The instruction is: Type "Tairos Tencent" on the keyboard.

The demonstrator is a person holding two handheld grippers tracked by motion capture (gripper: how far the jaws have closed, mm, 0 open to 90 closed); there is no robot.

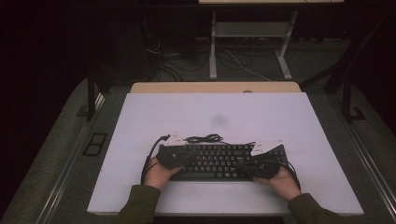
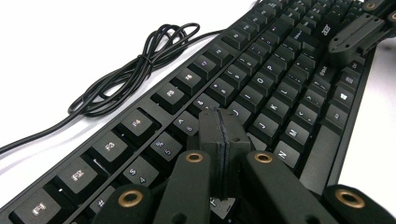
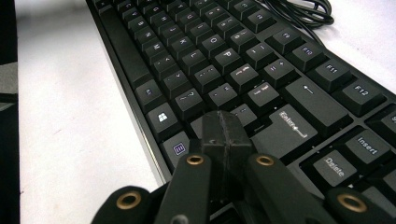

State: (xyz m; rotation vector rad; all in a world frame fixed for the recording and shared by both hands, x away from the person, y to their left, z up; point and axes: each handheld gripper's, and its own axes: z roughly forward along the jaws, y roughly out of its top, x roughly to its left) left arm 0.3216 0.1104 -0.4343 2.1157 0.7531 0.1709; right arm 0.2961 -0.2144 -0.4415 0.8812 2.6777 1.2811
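Squarely over the keys: two grippers meet a keyboard

Both grippers sit clenched, jaws pressed together with nothing between them, above a black keyboard (image 1: 219, 161) lying flat near the front edge of a white worktop (image 1: 215, 112). Left gripper (image 2: 220, 126) hangs over the number and letter rows at the keyboard's left end; right gripper (image 3: 227, 128) hovers by the Enter key at the other. A cable (image 2: 135, 65) lies coiled just behind the keyboard.
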